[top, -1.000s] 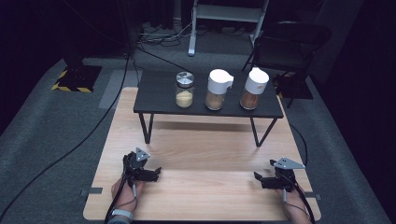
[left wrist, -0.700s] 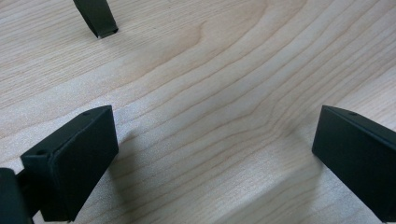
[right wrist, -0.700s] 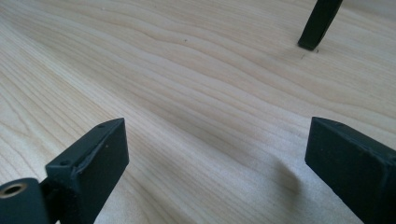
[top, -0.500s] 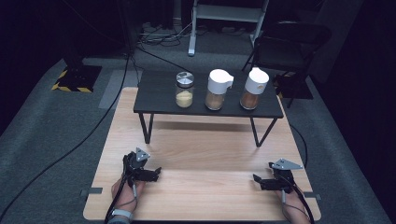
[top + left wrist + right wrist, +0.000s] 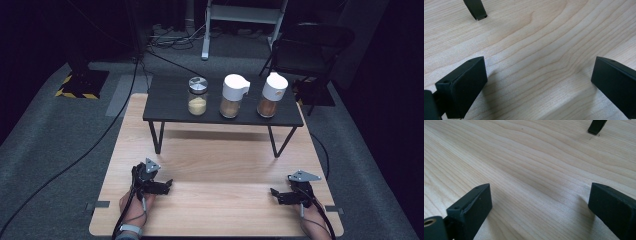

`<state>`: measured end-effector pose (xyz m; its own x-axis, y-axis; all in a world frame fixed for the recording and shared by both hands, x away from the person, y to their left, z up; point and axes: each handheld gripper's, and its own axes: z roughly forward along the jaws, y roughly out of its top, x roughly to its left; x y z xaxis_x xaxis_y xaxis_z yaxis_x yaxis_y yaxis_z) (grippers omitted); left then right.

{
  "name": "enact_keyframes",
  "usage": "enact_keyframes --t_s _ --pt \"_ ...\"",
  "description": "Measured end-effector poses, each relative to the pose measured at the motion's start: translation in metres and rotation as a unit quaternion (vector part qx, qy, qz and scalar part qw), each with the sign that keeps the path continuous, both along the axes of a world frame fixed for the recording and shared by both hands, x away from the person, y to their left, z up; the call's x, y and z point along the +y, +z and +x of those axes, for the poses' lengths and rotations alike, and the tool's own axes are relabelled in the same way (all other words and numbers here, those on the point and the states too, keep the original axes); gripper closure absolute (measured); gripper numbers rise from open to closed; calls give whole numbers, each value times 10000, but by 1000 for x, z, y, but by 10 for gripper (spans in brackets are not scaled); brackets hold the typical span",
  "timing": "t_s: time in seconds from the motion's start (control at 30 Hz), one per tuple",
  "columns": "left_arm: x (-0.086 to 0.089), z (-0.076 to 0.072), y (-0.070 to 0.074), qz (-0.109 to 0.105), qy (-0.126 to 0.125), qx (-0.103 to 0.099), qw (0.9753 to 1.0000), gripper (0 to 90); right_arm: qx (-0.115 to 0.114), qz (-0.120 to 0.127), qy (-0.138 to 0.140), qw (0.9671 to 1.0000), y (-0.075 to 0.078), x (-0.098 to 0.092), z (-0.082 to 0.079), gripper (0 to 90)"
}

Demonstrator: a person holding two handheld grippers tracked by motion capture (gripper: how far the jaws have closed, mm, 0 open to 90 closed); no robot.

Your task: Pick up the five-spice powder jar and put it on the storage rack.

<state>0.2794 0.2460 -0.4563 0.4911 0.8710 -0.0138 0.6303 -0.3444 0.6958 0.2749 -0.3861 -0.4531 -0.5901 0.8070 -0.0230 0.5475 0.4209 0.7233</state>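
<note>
Three jars stand in a row on a small black raised shelf point(image 5: 165, 97) at the far side of the wooden table point(image 5: 215, 200): a glass jar with a metal lid point(image 5: 198, 96) holding pale yellow grains, a white-lidded jar point(image 5: 233, 96) with tan powder, and another white-lidded jar point(image 5: 271, 95) with brown powder. My left gripper point(image 5: 167, 185) rests low on the table at the near left, open, nothing between its jaws point(image 5: 536, 82). At the near right my right gripper point(image 5: 274, 192) also lies open and empty point(image 5: 539, 207).
The shelf stands on thin black legs point(image 5: 157, 137), one foot seen in the left gripper view point(image 5: 476, 10) and one in the right gripper view point(image 5: 596, 127). Cables point(image 5: 115, 120) cross the grey carpet at the left. A dark chair point(image 5: 310, 45) stands behind the table.
The right gripper has shifted slightly left and down on the table. The left gripper has stayed in place.
</note>
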Motion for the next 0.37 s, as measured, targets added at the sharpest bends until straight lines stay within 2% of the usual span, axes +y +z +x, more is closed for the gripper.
enact_keyframes --t_s 0.37 --pt "0 0 0 2 -2 0 10000 4 6 -3 15 10000 0 0 0 37"
